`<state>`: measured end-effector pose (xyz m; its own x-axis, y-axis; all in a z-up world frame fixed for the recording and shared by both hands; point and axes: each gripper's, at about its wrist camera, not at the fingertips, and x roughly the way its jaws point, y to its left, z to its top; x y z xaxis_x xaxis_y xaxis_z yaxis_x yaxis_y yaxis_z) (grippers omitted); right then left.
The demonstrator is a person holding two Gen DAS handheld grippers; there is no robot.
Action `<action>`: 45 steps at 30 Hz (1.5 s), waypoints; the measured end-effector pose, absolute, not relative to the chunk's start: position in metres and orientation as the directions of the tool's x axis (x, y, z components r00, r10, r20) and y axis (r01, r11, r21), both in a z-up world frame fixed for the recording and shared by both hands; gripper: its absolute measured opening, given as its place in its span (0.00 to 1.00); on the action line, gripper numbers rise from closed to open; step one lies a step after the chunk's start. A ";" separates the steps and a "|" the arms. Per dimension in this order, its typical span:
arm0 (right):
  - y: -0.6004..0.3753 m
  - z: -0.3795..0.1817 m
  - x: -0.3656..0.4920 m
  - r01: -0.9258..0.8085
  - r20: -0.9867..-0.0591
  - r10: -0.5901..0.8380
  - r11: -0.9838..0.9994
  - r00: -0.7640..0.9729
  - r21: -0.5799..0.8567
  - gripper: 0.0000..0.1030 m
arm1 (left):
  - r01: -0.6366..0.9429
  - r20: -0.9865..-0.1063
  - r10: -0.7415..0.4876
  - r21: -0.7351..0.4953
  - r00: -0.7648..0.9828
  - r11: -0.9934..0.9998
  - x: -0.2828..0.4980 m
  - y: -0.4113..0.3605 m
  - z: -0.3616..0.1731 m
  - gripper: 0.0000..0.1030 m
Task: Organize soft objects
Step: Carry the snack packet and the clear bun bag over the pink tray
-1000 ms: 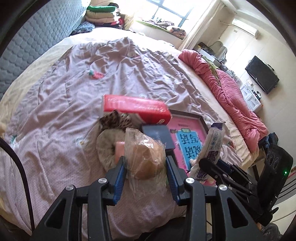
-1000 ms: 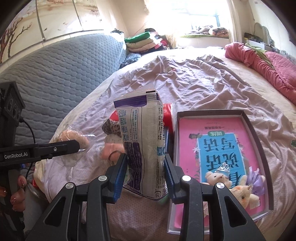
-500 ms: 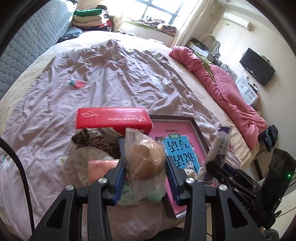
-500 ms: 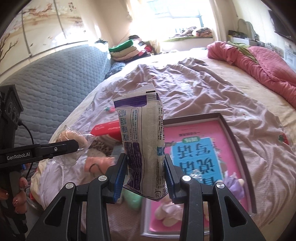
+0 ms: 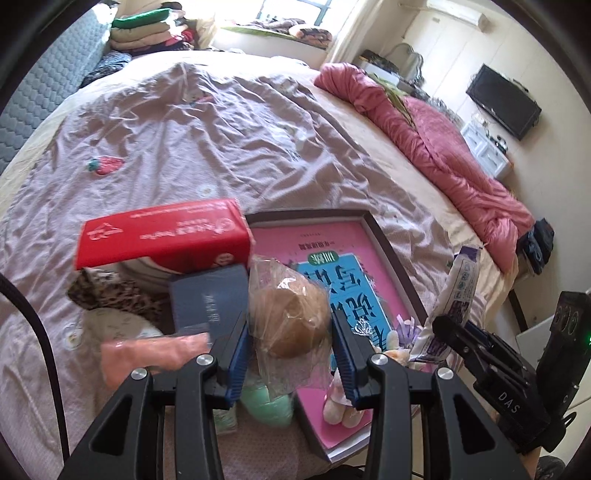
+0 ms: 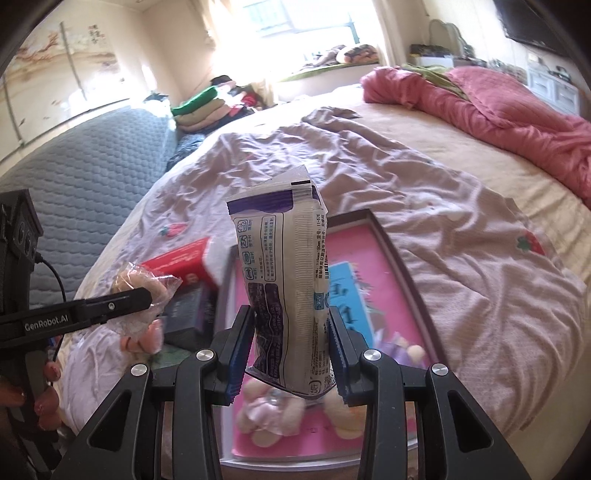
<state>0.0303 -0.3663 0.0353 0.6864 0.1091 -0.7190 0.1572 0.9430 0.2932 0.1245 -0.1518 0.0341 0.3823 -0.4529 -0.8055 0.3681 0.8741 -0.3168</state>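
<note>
Left gripper (image 5: 290, 345) clamped on a bun (image 5: 290, 321): round, tan-brown, wrapped in a crinkled clear bag, blue pads pressing both sides, held up above the clutter on the bed. Right gripper (image 6: 288, 349) clamped on a packet (image 6: 282, 291): white and purple, soft and creased, printed with small text, upright between the pads, torn flap at the top, held over the near end of the tray.

Two grippers, each with one thing. One bun, one packet. One red box (image 5: 162, 236), one dark blue box (image 5: 208, 295), one pink-lined tray (image 5: 384, 243) with a dark rim. At least two small plush toys (image 6: 269, 413) in the tray's near end, blurred, exact count unclear.

Below the bun: a pale green soft lump (image 5: 267, 404) and a pink soft piece (image 5: 151, 356), both on the wrinkled lilac sheet (image 5: 177, 129) just left of the tray. Leopard-print cloth (image 5: 110, 295) under the red box. Rolled pink quilt (image 5: 443, 147) well apart along the far right edge of the bed. Folded clothes (image 5: 147, 29) stacked at the head end. Black television (image 5: 502, 101) on the wall. Painted fingernails (image 6: 48, 373) on the left gripper's handle.
</note>
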 end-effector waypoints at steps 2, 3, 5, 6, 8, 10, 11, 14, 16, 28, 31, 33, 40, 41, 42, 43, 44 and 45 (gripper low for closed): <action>-0.372 0.030 0.031 0.173 -0.729 0.102 0.940 0.677 0.293 0.39 | 0.382 -0.815 -0.449 -0.308 0.366 0.871 0.127 -0.162 0.027 0.41; -0.374 0.027 0.032 0.178 -0.733 0.101 0.939 0.673 0.293 0.39 | 0.389 -0.822 -0.445 -0.303 0.354 0.870 0.129 -0.167 0.023 0.41; -0.378 0.022 0.033 0.191 -0.748 0.096 0.938 0.657 0.289 0.39 | 0.399 -0.834 -0.438 -0.295 0.335 0.868 0.132 -0.176 0.016 0.41; -0.379 0.018 0.034 0.195 -0.757 0.092 0.940 0.647 0.281 0.39 | 0.406 -0.840 -0.435 -0.292 0.324 0.866 0.133 -0.181 0.012 0.41; -0.380 0.013 0.035 0.197 -0.767 0.090 0.942 0.635 0.273 0.39 | 0.416 -0.847 -0.433 -0.290 0.308 0.862 0.135 -0.188 0.005 0.41; -0.381 0.008 0.036 0.199 -0.775 0.088 0.942 0.626 0.268 0.39 | 0.422 -0.852 -0.433 -0.291 0.293 0.858 0.135 -0.195 0.000 0.41; -0.382 0.006 0.036 0.202 -0.778 0.089 0.942 0.622 0.268 0.39 | 0.426 -0.854 -0.433 -0.290 0.287 0.857 0.135 -0.198 -0.002 0.41; -0.384 0.000 0.039 0.205 -0.788 0.091 0.942 0.609 0.267 0.39 | 0.440 -0.866 -0.424 -0.282 0.265 0.853 0.135 -0.208 -0.012 0.41; -0.384 -0.003 0.040 0.207 -0.793 0.090 0.942 0.603 0.264 0.39 | 0.447 -0.875 -0.414 -0.274 0.251 0.852 0.137 -0.212 -0.017 0.41; -0.384 -0.022 0.050 0.216 -0.820 0.093 0.942 0.564 0.255 0.39 | 0.486 -0.913 -0.366 -0.242 0.179 0.840 0.139 -0.233 -0.045 0.41; -0.385 -0.029 0.055 0.222 -0.834 0.093 0.943 0.544 0.249 0.39 | 0.481 -0.916 -0.364 -0.246 0.169 0.841 0.139 -0.235 -0.049 0.41; -0.384 -0.033 0.057 0.227 -0.841 0.092 0.942 0.533 0.247 0.39 | 0.481 -0.917 -0.364 -0.249 0.163 0.841 0.139 -0.235 -0.051 0.41; -0.383 -0.046 0.063 0.233 -0.855 0.084 0.944 0.511 0.232 0.39 | 0.474 -0.919 -0.364 -0.255 0.153 0.843 0.139 -0.233 -0.054 0.42; -0.383 -0.047 0.064 0.235 -0.859 0.076 0.946 0.507 0.223 0.39 | 0.473 -0.919 -0.365 -0.256 0.151 0.843 0.139 -0.233 -0.055 0.42; -0.383 -0.049 0.064 0.237 -0.862 0.070 0.947 0.503 0.215 0.39 | 0.473 -0.919 -0.366 -0.258 0.149 0.842 0.139 -0.233 -0.055 0.42; -0.382 -0.049 0.064 0.240 -0.861 0.067 0.947 0.504 0.214 0.39 | 0.473 -0.918 -0.368 -0.261 0.148 0.841 0.139 -0.233 -0.055 0.42; -0.382 -0.050 0.064 0.243 -0.861 0.062 0.947 0.505 0.211 0.39 | 0.473 -0.918 -0.369 -0.263 0.145 0.841 0.138 -0.233 -0.056 0.42; -0.383 -0.050 0.064 0.245 -0.861 0.056 0.947 0.505 0.205 0.39 | 0.474 -0.918 -0.371 -0.266 0.143 0.840 0.139 -0.234 -0.056 0.42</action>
<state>0.0642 -0.3828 -0.0503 0.5050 0.0558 -0.8613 0.2455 0.9474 0.2053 0.1387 -0.2337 -0.0559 0.1427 -0.3711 -0.9176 0.4738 0.8395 -0.2659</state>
